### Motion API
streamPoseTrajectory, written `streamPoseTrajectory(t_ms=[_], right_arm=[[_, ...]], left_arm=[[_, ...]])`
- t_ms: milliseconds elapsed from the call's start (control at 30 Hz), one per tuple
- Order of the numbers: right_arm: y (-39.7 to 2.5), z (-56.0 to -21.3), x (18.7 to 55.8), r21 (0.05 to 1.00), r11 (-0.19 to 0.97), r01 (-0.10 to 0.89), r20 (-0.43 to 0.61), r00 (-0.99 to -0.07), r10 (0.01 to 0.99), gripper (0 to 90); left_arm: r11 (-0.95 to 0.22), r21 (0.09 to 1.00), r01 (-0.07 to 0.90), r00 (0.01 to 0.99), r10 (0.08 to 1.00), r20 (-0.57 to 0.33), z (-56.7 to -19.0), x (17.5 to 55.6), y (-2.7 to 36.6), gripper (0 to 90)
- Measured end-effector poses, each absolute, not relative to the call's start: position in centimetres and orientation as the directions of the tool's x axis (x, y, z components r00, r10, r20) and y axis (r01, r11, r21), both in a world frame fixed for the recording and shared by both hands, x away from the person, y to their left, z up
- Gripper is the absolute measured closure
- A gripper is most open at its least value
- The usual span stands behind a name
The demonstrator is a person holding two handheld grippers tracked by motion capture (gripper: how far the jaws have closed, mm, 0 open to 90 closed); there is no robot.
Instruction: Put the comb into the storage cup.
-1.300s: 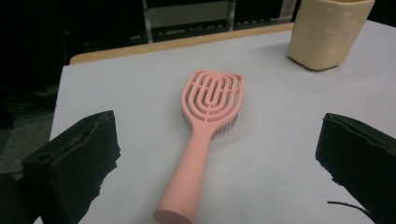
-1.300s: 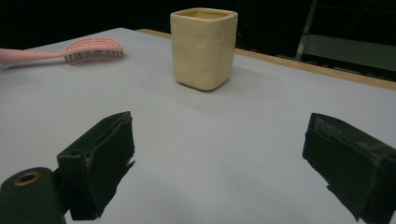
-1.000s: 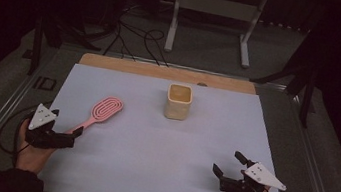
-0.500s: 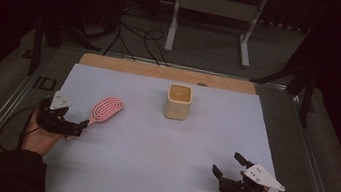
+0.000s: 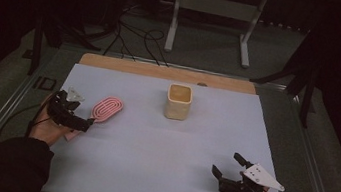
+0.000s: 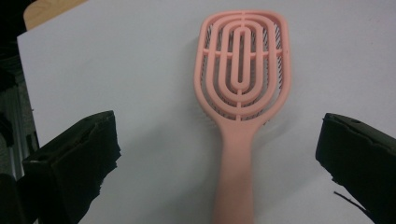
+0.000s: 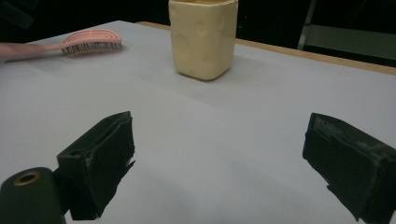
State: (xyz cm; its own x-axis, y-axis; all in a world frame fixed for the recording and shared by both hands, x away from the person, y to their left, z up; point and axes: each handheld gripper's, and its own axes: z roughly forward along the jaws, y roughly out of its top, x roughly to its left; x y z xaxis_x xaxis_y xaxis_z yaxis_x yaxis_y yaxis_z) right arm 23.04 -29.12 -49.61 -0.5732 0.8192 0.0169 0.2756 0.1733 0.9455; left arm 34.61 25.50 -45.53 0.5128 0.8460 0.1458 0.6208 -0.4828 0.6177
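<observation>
Our left gripper (image 6: 219, 154) is standing spread wide around the handle of the one pink plastic hairbrush with oval loops (image 6: 240, 88), lying flat; we are counting one cream cup (image 5: 178, 101).

Yellow cup (image 5: 178, 101) upright on white sheet (image 5: 159, 160)

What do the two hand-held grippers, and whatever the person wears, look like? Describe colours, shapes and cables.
The left gripper and the right gripper each have two blocky black jaws, a black body and a pale grey three-cornered plate on top. A thin dark cable trails from each. The left forearm wears a dark sleeve.
</observation>
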Motion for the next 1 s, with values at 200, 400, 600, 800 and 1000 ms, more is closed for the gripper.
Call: streamPoseTrajectory(t_ms=[200,400,600,800,1000], right_arm=[[-29.1,-49.6,23.0,0.946,0.174,0.275,0.016,-0.572,0.82,8.7],[-29.1,-49.6,23.0,0.945,0.173,0.277,0.018,-0.573,0.819,8.7],[-29.1,-49.6,23.0,0.945,0.173,0.278,0.019,-0.574,0.819,8.7],[-29.1,-49.6,23.0,0.945,0.173,0.277,0.018,-0.574,0.819,8.7],[-29.1,-49.7,23.1,0.945,0.175,0.277,0.017,-0.573,0.819,8.7]], left_arm=[[-0.512,0.563,0.648,0.532,0.834,0.147,-46.0,35.6,24.8,0.0],[-0.542,0.505,0.671,0.553,0.82,0.145,-46.8,36.4,24.0,0.1],[-0.559,0.439,0.704,0.559,0.817,0.144,-47.5,37.3,23.5,1.1],[-0.572,0.353,0.74,0.568,0.813,0.128,-48.0,38.1,23.3,3.9],[-0.577,0.3,0.76,0.569,0.813,0.124,-48.2,38.5,23.1,11.6]])
